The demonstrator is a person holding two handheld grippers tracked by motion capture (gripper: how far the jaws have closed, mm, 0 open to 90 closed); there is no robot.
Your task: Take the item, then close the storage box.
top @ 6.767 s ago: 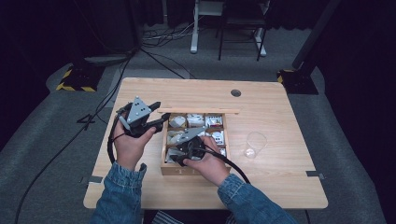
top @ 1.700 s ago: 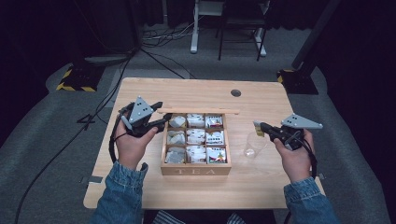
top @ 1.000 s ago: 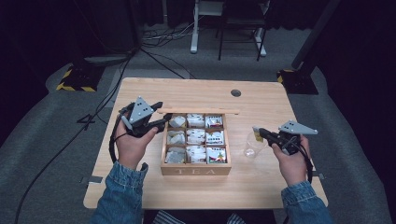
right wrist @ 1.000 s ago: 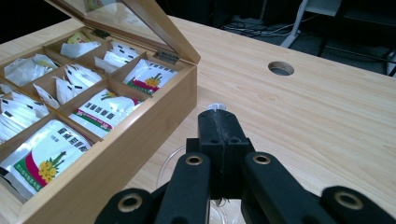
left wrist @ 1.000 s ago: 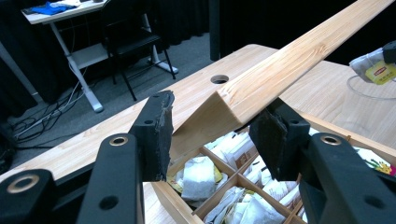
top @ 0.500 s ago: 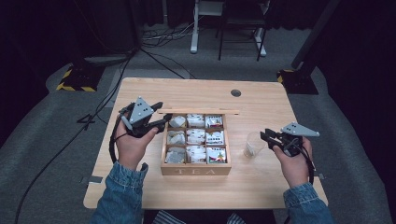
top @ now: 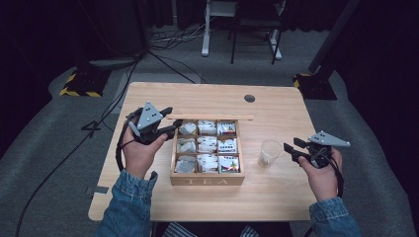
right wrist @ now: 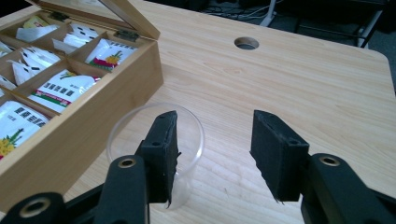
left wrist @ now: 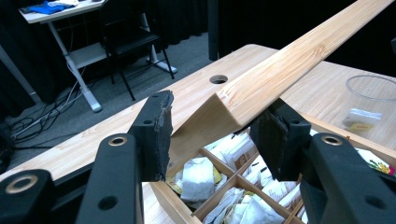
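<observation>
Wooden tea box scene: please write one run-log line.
left gripper: holds wooden lid open | right gripper: opening, empty | clear plastic cup: tea bag inside

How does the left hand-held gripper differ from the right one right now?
The left hand-held gripper has the tea box lid between its jaws; the right hand-held gripper holds nothing, its jaws just opening. The left sits beside the tea box, the right beside the plastic cup. Both have black jaws.
</observation>
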